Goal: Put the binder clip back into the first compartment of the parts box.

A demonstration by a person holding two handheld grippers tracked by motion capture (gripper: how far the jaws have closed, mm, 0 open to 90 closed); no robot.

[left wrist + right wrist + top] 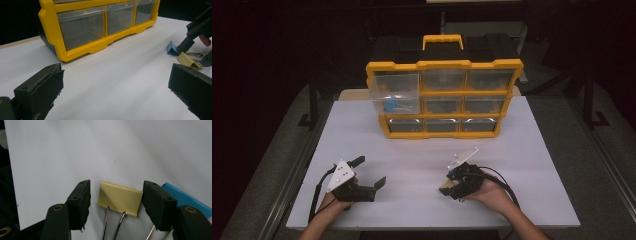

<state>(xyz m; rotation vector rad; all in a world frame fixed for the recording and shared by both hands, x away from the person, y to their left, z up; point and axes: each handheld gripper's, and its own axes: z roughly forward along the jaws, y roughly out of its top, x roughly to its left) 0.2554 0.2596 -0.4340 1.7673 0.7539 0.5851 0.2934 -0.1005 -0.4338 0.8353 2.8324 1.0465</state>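
From above, the right gripper sits low and right of middle on the white table, over a yellow clip.

Left gripper view: its jaws stand wide open, holding nothing. The clip lies at the right edge.

Right gripper view: the clip lies flat between open jaws, not touching them. Its long side runs across and its wire handles point to the bottom edge.

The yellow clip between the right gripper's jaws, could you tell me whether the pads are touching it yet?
Apart. The right gripper view shows white table on both sides between the yellow clip and the right gripper's pads.
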